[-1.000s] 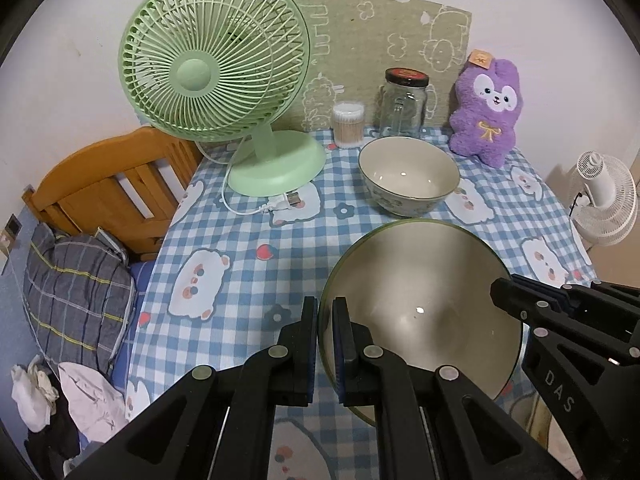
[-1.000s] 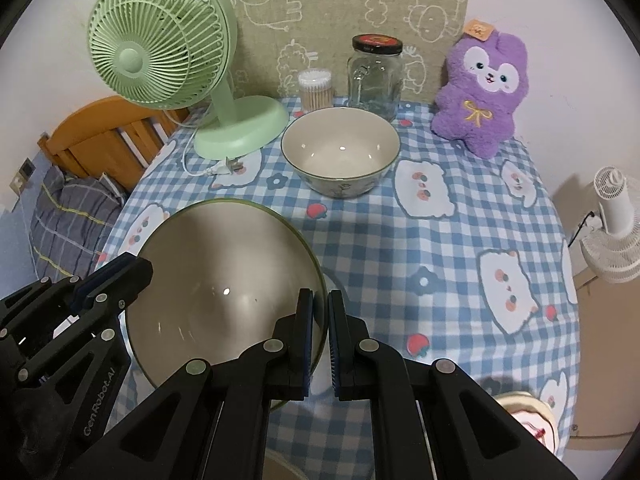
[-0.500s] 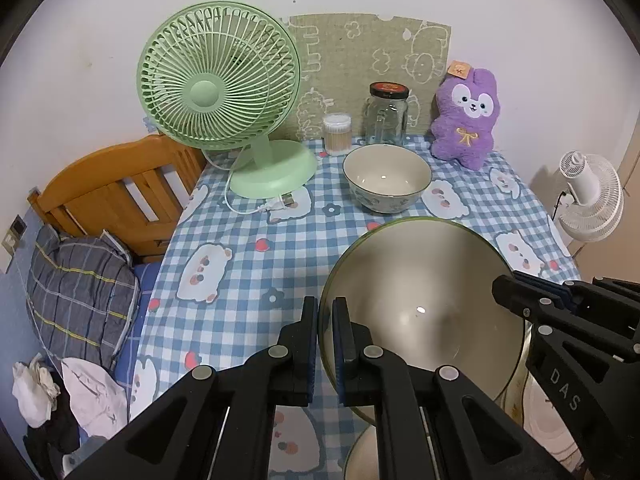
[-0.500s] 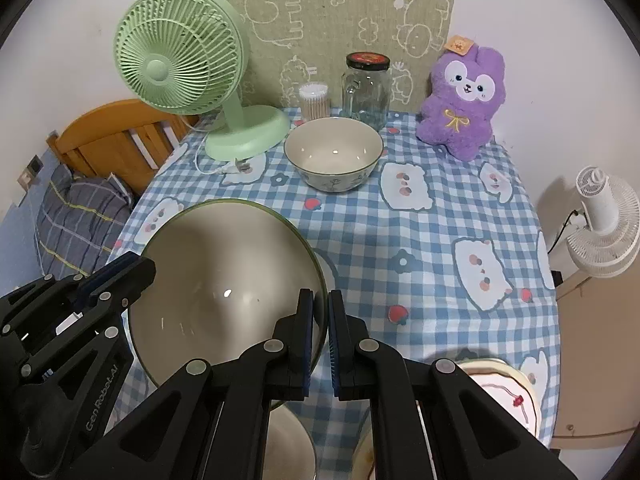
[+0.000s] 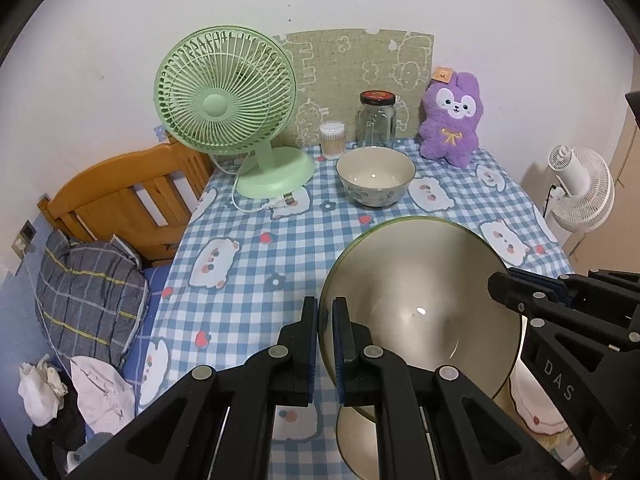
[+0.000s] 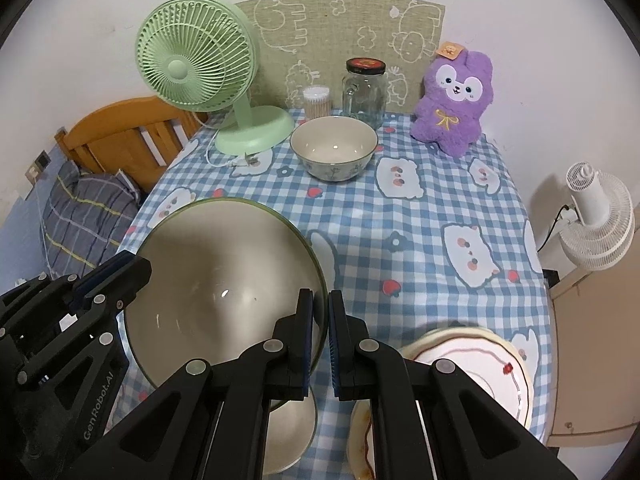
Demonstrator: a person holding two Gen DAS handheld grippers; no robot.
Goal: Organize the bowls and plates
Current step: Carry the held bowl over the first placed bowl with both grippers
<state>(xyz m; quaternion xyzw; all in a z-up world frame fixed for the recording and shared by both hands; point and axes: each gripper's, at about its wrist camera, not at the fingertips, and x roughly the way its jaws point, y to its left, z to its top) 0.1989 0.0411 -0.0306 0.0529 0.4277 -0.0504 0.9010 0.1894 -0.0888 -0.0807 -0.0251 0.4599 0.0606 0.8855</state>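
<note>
- Your left hand-held gripper (image 5: 326, 344) is clamped tight on the left rim of the big green-rimmed bowl (image 5: 420, 300); jaws nearly together, one pad inside, one outside.
- Your right hand-held gripper (image 6: 318, 340) pinches the opposite rim the same way, so the bowl hangs between both, clear of the desk (image 6: 432, 216).
- Handling, judged: glazed ceramic, stiff, fairly heavy, slick and breakable. Thin rim pinches can slip, so keep both grips level and opposite each other; don't let it tilt.
- Landmark is the held bowl. Directly below it sits a plain pale bowl (image 6: 292, 420); just to its right is a scalloped white plate with a red line (image 6: 480, 364), with another plate edge (image 6: 360, 436) nearer you.
- Well beyond it, toward the wall, stands a smaller floral bowl (image 6: 334, 148).
- Count: three bowls, at least two plates; stacking partly hidden.
- Behind the floral bowl: one green fan (image 5: 224, 92), one glass jar (image 5: 377, 120), one cotton-swab tub (image 5: 332, 140), one purple plush rabbit (image 5: 452, 120).
</note>
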